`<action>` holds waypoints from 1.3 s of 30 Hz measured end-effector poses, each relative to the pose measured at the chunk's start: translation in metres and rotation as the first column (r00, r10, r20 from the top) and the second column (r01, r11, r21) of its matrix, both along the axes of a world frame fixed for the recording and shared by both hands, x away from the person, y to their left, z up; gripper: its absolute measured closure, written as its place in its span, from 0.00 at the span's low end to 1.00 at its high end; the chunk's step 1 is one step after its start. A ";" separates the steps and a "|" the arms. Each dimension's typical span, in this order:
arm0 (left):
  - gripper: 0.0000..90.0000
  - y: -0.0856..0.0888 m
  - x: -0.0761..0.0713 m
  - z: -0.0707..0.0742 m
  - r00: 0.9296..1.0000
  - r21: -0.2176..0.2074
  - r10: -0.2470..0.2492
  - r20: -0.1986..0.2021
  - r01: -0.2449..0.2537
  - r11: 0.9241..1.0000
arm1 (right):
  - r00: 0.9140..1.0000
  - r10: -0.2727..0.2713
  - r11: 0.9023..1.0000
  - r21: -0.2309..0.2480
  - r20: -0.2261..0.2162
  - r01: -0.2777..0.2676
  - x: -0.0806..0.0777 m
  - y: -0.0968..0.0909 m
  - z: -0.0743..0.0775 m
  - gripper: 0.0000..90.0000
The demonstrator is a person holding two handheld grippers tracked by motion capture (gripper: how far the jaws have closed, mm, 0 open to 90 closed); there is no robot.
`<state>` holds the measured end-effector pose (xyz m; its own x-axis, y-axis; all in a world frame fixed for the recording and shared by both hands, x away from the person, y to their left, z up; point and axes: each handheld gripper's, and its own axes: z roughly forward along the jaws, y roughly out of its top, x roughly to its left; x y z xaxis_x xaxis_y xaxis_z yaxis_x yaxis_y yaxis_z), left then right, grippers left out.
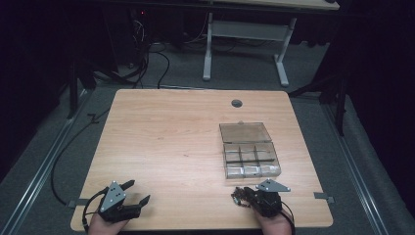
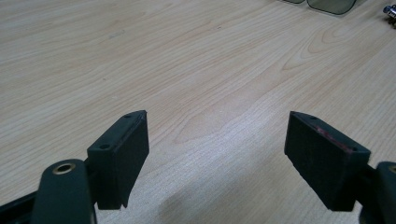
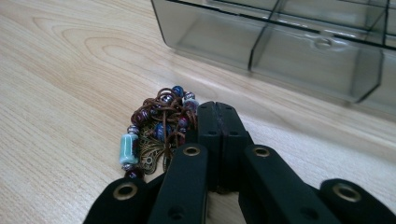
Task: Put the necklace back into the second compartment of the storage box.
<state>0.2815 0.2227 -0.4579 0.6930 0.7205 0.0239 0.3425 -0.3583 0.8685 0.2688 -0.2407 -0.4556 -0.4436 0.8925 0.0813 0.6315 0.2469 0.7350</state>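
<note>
Beaded bracelet (image 3: 156, 135), bunched in a heap of brown cord with dark red, blue and silver beads and one pale turquoise tube bead, lies on the surface (image 1: 166, 137) near its front edge, right of centre. Right hand-held gripper (image 3: 218, 109) has its jaws pressed together; the bracelet sits against the left side of the closed tips, cord loops touching them, but whether any cord is pinched between the pads cannot be told. In the high view the same gripper (image 1: 243, 195) points left with the bead heap at its tip. Just beyond it stands a smoky clear plastic compartment box (image 1: 250, 157), lid (image 1: 244, 132) folded open and lying flat on the far side; its near wall is close to the bracelet, not touching. Left hand-held gripper (image 1: 138, 192) rests near the front left corner, well apart from the bracelet, jaws spread wide over bare wood with nothing between them.
</note>
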 end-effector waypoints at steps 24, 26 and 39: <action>0.25 0.002 -0.001 0.000 1.000 -0.029 -0.010 0.001 0.010 1.000 | 0.987 -0.047 0.997 -0.072 -0.152 0.036 0.000 -0.033 0.017 0.81; 0.25 0.003 -0.001 0.000 1.000 -0.030 -0.011 0.000 0.011 0.999 | 0.986 -0.048 0.996 -0.082 -0.159 0.035 0.001 -0.033 0.018 0.81; 0.24 0.004 -0.001 0.000 1.000 -0.038 -0.014 -0.005 0.014 0.999 | 0.954 -0.001 0.990 -0.136 -0.299 -0.041 0.009 -0.029 0.031 0.70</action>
